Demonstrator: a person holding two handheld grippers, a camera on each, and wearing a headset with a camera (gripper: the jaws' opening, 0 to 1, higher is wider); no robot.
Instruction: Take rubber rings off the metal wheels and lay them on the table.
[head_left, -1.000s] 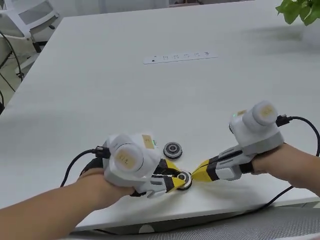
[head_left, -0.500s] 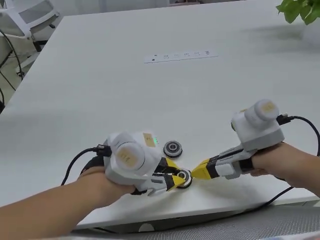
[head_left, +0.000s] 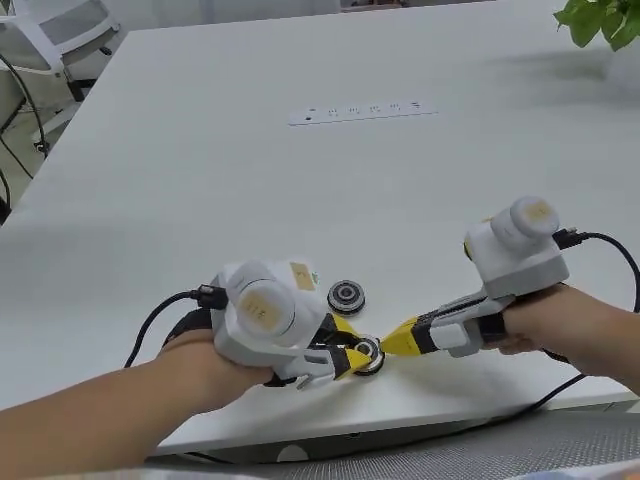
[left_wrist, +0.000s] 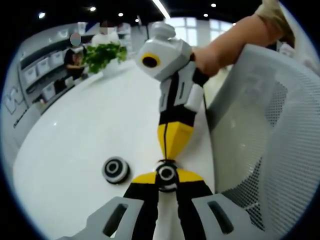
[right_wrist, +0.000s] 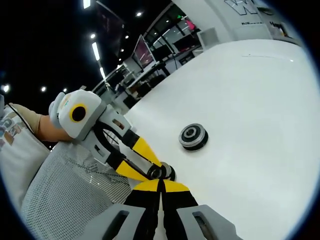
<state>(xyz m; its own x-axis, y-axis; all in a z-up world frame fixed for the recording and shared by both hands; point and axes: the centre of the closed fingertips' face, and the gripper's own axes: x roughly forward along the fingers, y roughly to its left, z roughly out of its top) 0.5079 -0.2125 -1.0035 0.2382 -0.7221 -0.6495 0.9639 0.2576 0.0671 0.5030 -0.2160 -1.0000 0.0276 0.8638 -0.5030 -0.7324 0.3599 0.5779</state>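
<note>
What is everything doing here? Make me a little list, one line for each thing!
left gripper: jaws shut on the held wheel, near the table's front edge
right gripper: jaws together, tip at the held wheel's rim
other wheel: lying flat on the table, apart from both grippers
power strip: far across the table
plant: at the far corner

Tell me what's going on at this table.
A person works with a gripper in each hand. The left gripper is clamped on a small metal wheel near the front edge of the white table. The right gripper, jaws closed, has its tips at that wheel's rim. A second wheel, its black ring still on, lies just beyond.
</note>
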